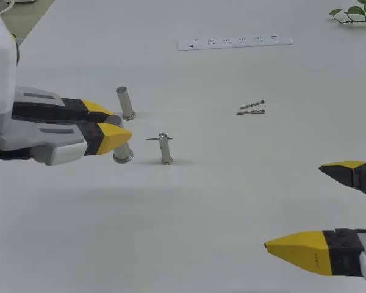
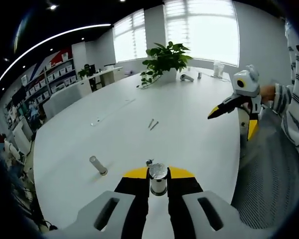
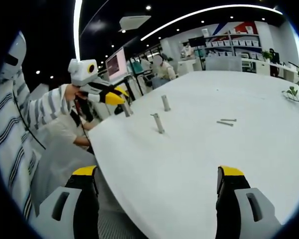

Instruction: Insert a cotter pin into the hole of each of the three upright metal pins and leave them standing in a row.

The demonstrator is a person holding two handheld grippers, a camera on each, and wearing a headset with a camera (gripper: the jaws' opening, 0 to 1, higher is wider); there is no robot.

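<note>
Grips a first metal pin [image 1: 122, 152] in the left hand-held gripper [image 1: 122, 125], both yellow-tipped jaws closed against its shaft. Cannot tell whether the pin's base touches the white desk [image 1: 189, 232] or sits just above it. Shows the same grasp from the left gripper view: first metal pin [image 2: 158, 183] upright between the jaws of the left hand-held gripper [image 2: 158, 174].

Finds a second metal pin [image 1: 125, 102] upright on the desk just beyond the far jaw of the left hand-held gripper, near it but apart. Finds a third metal pin [image 1: 165, 148] upright just past the jaw tips, on the side toward the right hand-held gripper [image 1: 293, 207], with a cotter pin [image 1: 155, 138] set crosswise through its top.

Holds the right hand-held gripper wide open with nothing between the jaws, well apart from all three pins. From the right gripper view, looks along the spread jaws at the third metal pin [image 3: 158, 123] ahead, the second metal pin [image 3: 165, 103] behind it, and the left hand-held gripper [image 3: 122, 101] off to the left beside a striped sleeve [image 3: 20, 124].

Spots two loose cotter pins [image 1: 251, 108] flat on the desk, side by side, between the two hand-held grippers and farther out than both. Spots a power strip [image 1: 235, 43] and a plant [image 1: 354, 12] well beyond them
</note>
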